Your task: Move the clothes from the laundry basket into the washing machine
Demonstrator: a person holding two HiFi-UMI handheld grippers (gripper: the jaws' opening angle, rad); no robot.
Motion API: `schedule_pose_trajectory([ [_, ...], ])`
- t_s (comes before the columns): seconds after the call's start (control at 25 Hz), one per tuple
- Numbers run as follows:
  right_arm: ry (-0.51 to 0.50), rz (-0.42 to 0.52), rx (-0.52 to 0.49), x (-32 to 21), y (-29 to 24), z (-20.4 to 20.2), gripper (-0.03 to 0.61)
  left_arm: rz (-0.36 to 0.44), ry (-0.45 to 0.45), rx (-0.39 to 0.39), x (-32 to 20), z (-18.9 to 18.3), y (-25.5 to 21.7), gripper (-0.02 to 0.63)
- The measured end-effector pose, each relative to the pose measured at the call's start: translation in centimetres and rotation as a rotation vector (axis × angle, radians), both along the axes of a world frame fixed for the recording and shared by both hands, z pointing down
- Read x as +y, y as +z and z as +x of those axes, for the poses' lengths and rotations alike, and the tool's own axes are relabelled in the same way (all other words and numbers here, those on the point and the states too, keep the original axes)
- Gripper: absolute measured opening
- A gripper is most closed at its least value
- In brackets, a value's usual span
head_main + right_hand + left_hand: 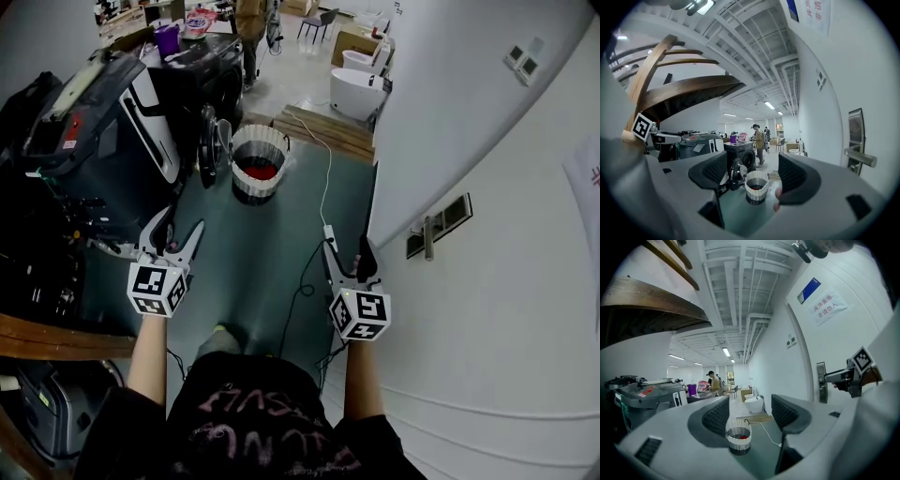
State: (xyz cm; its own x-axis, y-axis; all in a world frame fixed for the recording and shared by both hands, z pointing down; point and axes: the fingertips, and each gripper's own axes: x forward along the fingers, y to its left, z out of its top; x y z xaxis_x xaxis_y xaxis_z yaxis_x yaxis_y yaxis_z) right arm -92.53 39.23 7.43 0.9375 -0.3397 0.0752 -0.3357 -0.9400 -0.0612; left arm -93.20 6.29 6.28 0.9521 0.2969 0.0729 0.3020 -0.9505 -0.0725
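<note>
A white ribbed laundry basket stands on the grey-green floor ahead, with red clothing in it. Left of it is the dark washing machine, its round door swung open. Both grippers are held level, well short of the basket. My left gripper is open and holds nothing. My right gripper is open too, with nothing between its jaws. The basket shows between the jaws of the left gripper. The right gripper frames the basket and the door.
A white wall with a door handle runs along the right. A white cable trails over the floor to a power strip. Dark equipment and a wooden beam crowd the left. A pallet, white tubs and a person are beyond.
</note>
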Motion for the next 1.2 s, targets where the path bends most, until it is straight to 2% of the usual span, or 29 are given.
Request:
schedule_pose_trajectory([
  [0.28, 0.004, 0.006, 0.000, 1.6, 0.9, 5.2, 0.347, 0.005, 0.028, 0.019, 2.3, 5.8, 0.4, 0.281],
  [0.48, 0.016, -0.009, -0.004, 0.8, 2.3, 11.0, 0.345, 0.005, 0.054, 0.016, 2.0, 12.0, 2.2, 0.281],
  [0.64, 0.036, -0.018, -0.018, -0.5, 3.1, 18.3, 0.345, -0.014, 0.062, -0.017, 0.2, 19.6, 4.1, 0.281],
  [0.92, 0.073, -0.014, -0.030, -3.6, 1.4, 34.4, 0.347, -0.026, 0.114, -0.049, -2.9, 36.3, 3.6, 0.281],
  [1.08, 0.090, -0.031, -0.028, -5.1, 0.8, 40.5, 0.347, -0.044, 0.141, -0.036, -3.8, 43.5, 2.9, 0.281],
  [1.2, 0.102, -0.047, -0.029, -5.7, 0.4, 43.5, 0.347, -0.054, 0.160, -0.030, -4.0, 47.1, 2.5, 0.281],
])
